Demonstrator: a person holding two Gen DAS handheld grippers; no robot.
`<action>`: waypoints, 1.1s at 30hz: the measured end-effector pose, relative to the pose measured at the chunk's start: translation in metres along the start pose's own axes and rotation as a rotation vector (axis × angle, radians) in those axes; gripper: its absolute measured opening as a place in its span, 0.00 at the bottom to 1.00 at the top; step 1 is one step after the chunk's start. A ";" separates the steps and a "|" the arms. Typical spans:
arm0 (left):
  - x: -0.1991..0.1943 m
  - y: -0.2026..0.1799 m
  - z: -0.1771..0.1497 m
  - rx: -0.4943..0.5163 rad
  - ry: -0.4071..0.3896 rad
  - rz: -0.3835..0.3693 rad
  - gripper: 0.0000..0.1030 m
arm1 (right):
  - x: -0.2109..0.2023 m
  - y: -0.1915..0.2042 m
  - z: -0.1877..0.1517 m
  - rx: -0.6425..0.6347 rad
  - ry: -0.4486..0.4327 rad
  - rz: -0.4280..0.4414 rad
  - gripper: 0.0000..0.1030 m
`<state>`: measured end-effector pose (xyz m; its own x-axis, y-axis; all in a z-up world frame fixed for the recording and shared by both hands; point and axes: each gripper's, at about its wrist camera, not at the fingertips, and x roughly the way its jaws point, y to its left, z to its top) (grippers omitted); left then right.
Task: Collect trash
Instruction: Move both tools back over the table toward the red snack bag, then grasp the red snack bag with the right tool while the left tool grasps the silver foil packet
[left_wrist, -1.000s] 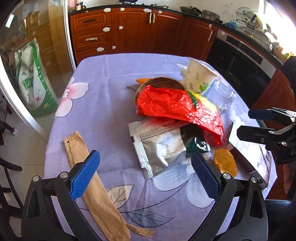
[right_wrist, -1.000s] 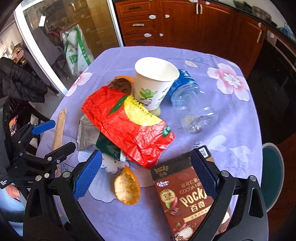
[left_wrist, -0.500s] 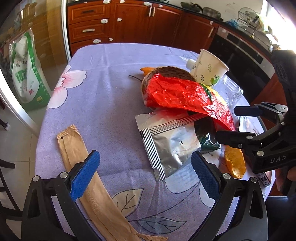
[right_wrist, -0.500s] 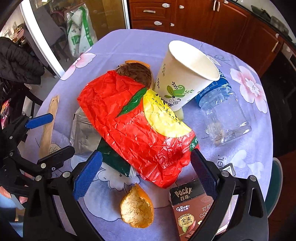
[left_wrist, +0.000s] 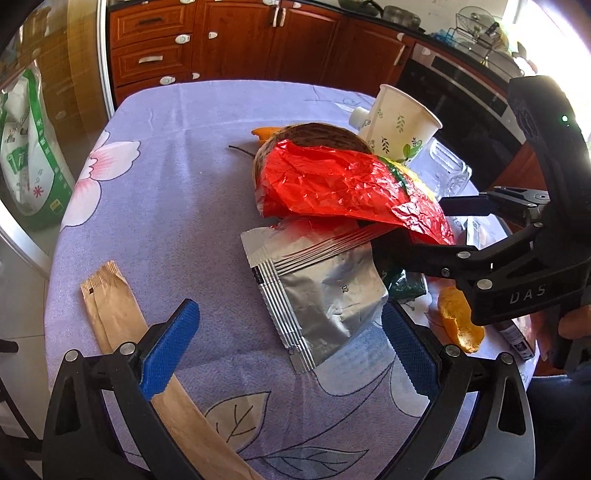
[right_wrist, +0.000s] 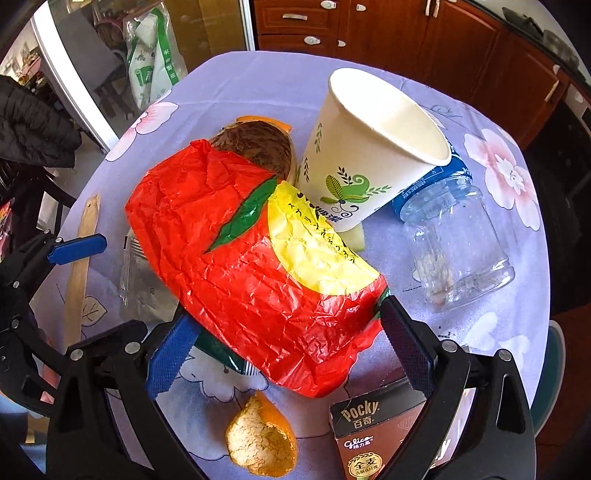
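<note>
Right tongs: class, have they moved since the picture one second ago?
Yes. The right tongs have advanced toward the red bag: they framed the Pocky box before and now straddle the bag's near end, open.

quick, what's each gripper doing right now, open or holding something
Left gripper: open, holding nothing, above the silver pouch.
Right gripper: open, holding nothing, its fingers either side of the red bag.

right gripper (right_wrist: 288, 354) closer, jaws straddling red bag (right_wrist: 258, 266)
</note>
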<state>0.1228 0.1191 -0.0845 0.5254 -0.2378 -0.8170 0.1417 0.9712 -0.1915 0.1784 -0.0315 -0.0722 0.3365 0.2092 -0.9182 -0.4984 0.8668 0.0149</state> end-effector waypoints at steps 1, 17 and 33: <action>0.001 0.000 0.000 0.002 0.001 -0.006 0.96 | 0.001 -0.001 0.001 0.001 0.000 0.001 0.89; 0.010 0.000 0.002 0.007 0.014 -0.040 0.96 | -0.030 -0.002 0.003 0.007 -0.102 0.053 0.12; 0.018 -0.031 0.012 0.025 -0.003 -0.097 0.77 | -0.034 -0.023 -0.010 0.145 -0.062 0.188 0.09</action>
<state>0.1376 0.0849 -0.0866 0.5108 -0.3312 -0.7934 0.2131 0.9428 -0.2564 0.1700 -0.0633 -0.0452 0.2992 0.3961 -0.8681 -0.4386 0.8651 0.2436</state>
